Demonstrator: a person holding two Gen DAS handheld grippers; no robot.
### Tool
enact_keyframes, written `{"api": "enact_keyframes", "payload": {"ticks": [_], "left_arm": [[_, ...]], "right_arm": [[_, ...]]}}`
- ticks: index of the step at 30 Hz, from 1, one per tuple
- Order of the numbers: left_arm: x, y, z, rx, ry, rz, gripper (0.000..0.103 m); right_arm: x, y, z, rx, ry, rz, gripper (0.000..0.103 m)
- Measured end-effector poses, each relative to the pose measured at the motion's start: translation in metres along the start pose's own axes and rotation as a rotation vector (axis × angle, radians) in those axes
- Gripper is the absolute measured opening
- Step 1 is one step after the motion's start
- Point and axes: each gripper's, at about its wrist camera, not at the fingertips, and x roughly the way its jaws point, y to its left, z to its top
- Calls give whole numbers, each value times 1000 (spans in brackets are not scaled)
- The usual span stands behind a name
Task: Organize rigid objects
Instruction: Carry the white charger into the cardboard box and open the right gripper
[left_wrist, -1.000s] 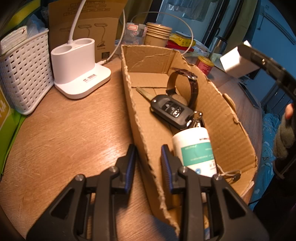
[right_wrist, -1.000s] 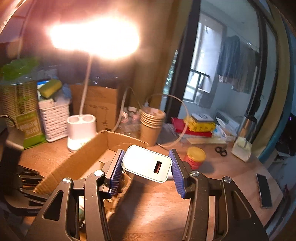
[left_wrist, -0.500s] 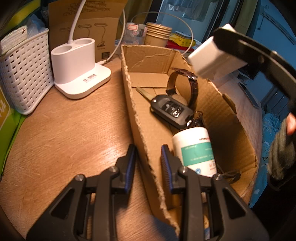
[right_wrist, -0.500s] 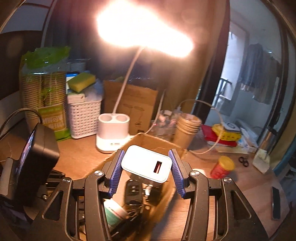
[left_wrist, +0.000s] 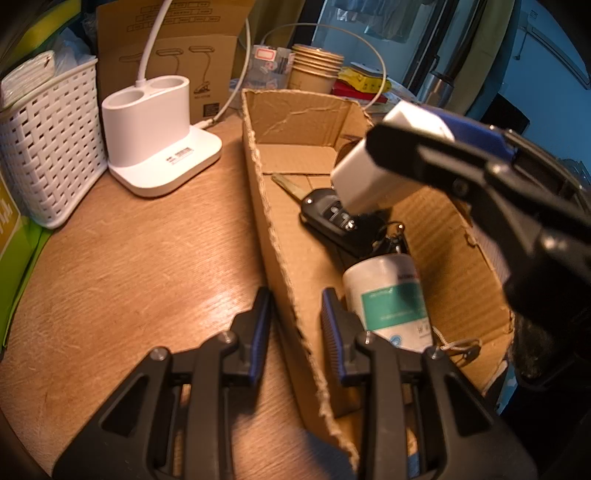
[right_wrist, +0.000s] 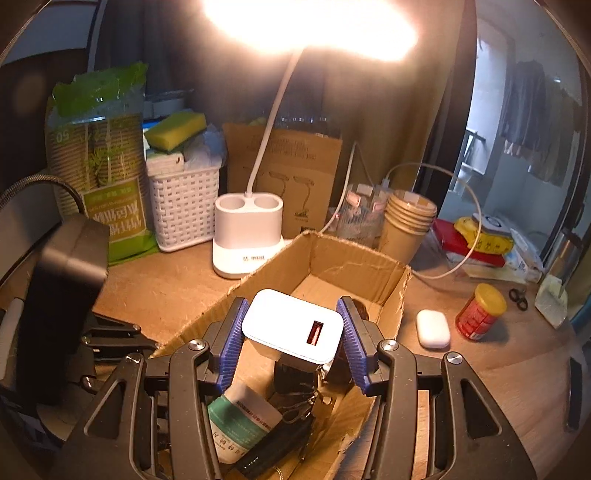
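At the far left of the wooden surface (left_wrist: 140, 258) stands a white woven basket (left_wrist: 48, 147), then a white lamp base (left_wrist: 159, 147), both well apart from the work. Next comes the left gripper (left_wrist: 295, 325), its two fingers straddling the near left wall of the cardboard box (left_wrist: 273, 229); whether they actually pinch the cardboard or merely bracket it cannot be told. Inside the box lie a car key (left_wrist: 332, 218) toward the middle and a white bottle (left_wrist: 388, 299) with a teal label nearer the left gripper. Further right, the right gripper (right_wrist: 291, 339) is clenched on a white charger (right_wrist: 291, 325), held above the box interior, directly over the key and bottle, its USB port facing the right wrist camera and its prongs pointing down into the box. The charger's target therefore lies straight below the right gripper, so the coming move probably calls for lowering and releasing. To the right, outside the box, a white earbud case (right_wrist: 432, 328) and a small red jar (right_wrist: 480, 314) rest on the surface, nearer the right gripper.
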Motion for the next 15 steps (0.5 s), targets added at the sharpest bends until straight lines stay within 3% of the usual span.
{"api": "enact_keyframes", "payload": {"ticks": [15], "left_arm": [[0, 0, 0, 0, 0, 0, 30]], "right_arm": [[8, 8, -11, -37, 63, 21, 52]]}}
